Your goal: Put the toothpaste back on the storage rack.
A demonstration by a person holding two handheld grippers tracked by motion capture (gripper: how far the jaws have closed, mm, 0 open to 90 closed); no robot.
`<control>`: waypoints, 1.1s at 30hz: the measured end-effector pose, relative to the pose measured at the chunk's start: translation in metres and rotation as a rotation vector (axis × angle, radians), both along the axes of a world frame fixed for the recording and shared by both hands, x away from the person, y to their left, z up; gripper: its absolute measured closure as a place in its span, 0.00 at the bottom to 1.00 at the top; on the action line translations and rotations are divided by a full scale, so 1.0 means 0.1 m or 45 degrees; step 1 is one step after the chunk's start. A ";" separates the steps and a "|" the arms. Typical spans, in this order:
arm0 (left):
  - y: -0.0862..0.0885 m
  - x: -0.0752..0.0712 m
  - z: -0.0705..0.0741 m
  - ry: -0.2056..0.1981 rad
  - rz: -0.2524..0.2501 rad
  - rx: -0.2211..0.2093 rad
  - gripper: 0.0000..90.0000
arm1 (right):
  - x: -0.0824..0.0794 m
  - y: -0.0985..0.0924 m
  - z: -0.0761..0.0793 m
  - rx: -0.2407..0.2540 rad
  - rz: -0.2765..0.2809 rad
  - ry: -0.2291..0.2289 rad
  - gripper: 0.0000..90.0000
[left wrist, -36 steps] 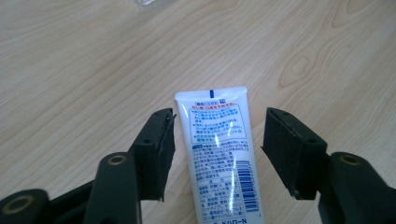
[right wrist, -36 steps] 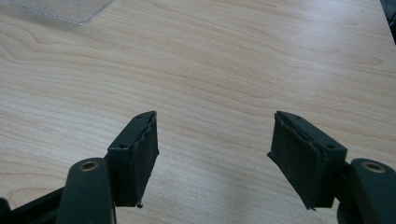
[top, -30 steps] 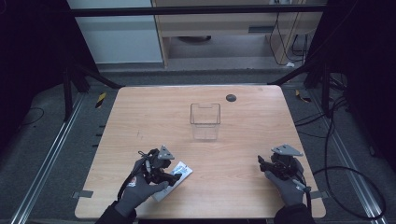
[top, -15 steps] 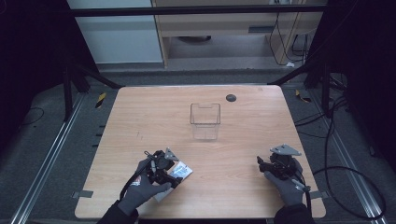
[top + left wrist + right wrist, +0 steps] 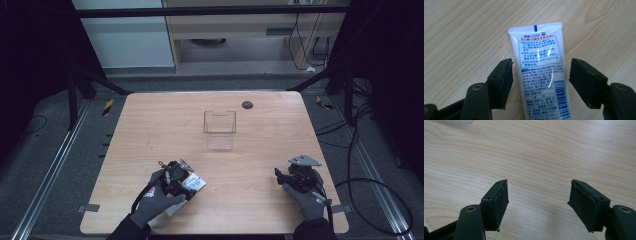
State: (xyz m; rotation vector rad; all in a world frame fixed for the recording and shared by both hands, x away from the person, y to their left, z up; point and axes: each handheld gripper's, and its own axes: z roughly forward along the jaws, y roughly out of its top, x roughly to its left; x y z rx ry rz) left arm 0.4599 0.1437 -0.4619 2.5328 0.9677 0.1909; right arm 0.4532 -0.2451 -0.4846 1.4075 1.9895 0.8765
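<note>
Lying between open left jaws, untouched: tube (image 5: 540,72).

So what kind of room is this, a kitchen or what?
Probably a lab or workshop, not a kitchen: a bare wooden table boxed in by a black metal frame, with loose cables on a grey carpeted floor.

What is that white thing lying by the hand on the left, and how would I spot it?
On the wooden table, look at the near left corner, where the left gripper sits over it. It is a flat white tube lying between the open jaws, and unlike the clear box mid-table, it is opaque, with blue and red print and a barcode.
</note>
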 end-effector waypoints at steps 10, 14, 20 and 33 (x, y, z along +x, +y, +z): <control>-0.01 0.03 -0.08 0.053 0.006 0.022 0.40 | 0.01 0.01 -0.01 -0.005 0.004 0.009 0.35; -0.02 0.04 -0.10 0.062 0.011 0.024 0.40 | 0.01 0.01 -0.01 -0.005 0.001 0.013 0.35; -0.04 0.04 -0.10 0.063 0.017 0.040 0.41 | 0.01 0.01 -0.01 -0.005 0.000 0.013 0.35; -0.01 -0.03 0.01 0.061 0.017 0.032 0.68 | 0.00 -0.04 0.00 0.000 -0.015 0.008 0.35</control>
